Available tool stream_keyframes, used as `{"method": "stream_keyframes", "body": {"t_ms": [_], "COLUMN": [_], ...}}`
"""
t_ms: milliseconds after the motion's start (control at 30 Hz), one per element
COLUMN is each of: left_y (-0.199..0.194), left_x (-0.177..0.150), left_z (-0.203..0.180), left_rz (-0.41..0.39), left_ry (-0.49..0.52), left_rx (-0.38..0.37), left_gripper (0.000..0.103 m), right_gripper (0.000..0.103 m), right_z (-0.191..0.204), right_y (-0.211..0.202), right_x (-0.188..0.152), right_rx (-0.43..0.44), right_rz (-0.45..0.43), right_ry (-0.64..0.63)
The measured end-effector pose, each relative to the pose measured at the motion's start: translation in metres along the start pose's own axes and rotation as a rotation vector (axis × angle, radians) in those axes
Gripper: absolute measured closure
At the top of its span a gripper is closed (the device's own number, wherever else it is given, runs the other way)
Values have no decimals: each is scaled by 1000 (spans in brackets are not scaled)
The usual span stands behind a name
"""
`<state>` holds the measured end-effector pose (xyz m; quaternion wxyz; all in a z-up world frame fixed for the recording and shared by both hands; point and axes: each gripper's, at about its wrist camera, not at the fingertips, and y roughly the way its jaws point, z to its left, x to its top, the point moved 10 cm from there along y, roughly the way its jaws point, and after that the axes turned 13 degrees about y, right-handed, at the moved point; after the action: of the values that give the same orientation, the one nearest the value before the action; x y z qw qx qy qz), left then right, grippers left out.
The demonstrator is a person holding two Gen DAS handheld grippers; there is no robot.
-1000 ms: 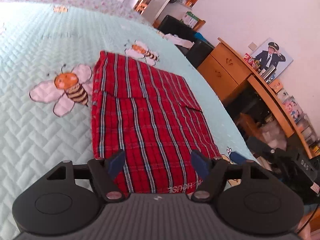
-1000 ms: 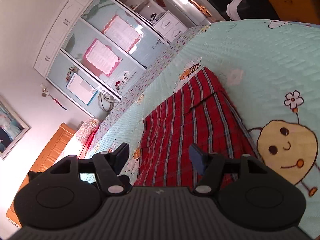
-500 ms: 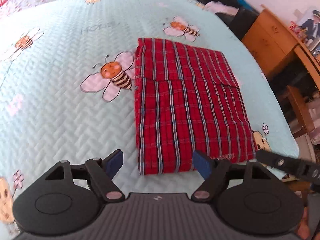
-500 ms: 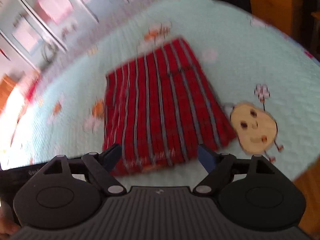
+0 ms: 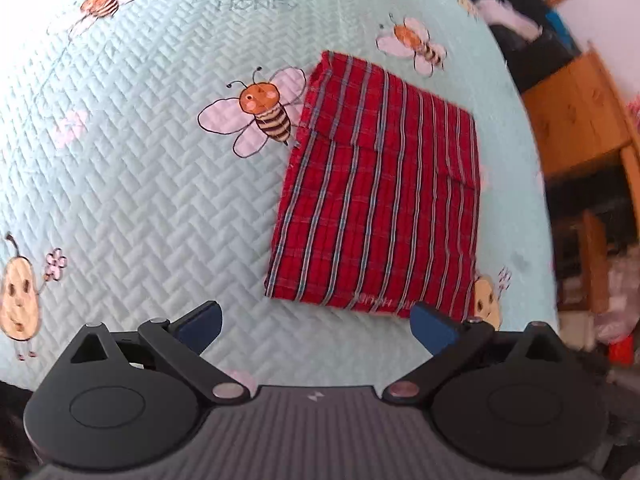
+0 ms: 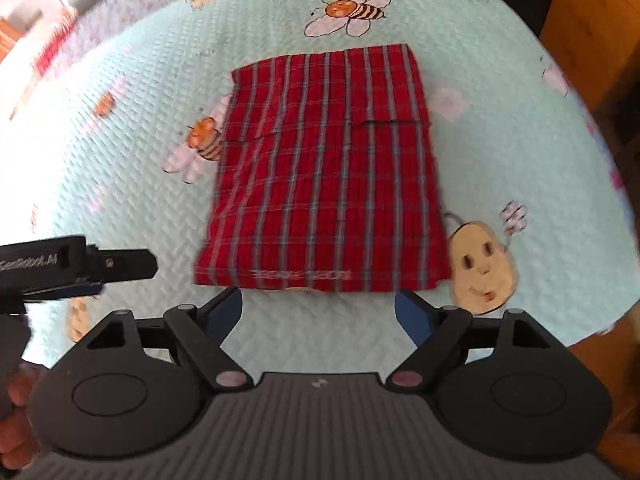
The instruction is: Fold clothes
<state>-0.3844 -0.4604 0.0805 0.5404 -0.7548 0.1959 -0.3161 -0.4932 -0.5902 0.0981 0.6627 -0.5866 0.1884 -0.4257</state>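
A red plaid garment [image 5: 380, 192] lies folded into a flat rectangle on the pale green quilted bedspread [image 5: 140, 180]. My left gripper [image 5: 316, 326] hovers above its near edge, pointing steeply down; its jaws are opening and nothing is between them. In the right wrist view the same garment [image 6: 324, 176] lies just beyond my right gripper [image 6: 318, 316], which stands open and empty above the near hem. Neither gripper touches the cloth.
Bee and pear-face prints mark the bedspread [image 6: 520, 140]. The bed's edge curves down at the right, with a wooden desk [image 5: 580, 120] and dark furniture beyond it. The left gripper's black body [image 6: 72, 266] and a person's hand [image 6: 16, 400] show at the left.
Both grippers have risen and tipped downward, so the whole folded garment now shows from above. The left jaws stand wider than before.
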Motion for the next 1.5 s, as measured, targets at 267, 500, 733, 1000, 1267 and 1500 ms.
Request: {"method": "stream_keyframes", "body": {"t_ms": [267, 500, 733, 1000, 1267, 1500], "left_y": [6, 7, 4, 4, 0, -14], "left_x": [-3, -4, -4, -6, -5, -4], "left_z": [-12, -14, -16, -17, -12, 6], "left_rz": [32, 32, 26, 26, 16, -19], "left_ry": [21, 43, 46, 59, 63, 56], "left_rx": [56, 91, 92, 96, 102, 112], "left_gripper": [0, 0, 0, 0, 0, 0], "right_gripper": [20, 20, 20, 20, 20, 20], "right_z": [7, 6, 5, 8, 13, 30], "right_y": [5, 6, 5, 6, 6, 3], "right_x": [-1, -6, -7, -8, -10, -13], "right_rx": [-13, -16, -11, -18, -13, 1], "right_rz": [45, 43, 36, 33, 35, 30], "right_ry": [-50, -56, -54, -72, -74, -79]}}
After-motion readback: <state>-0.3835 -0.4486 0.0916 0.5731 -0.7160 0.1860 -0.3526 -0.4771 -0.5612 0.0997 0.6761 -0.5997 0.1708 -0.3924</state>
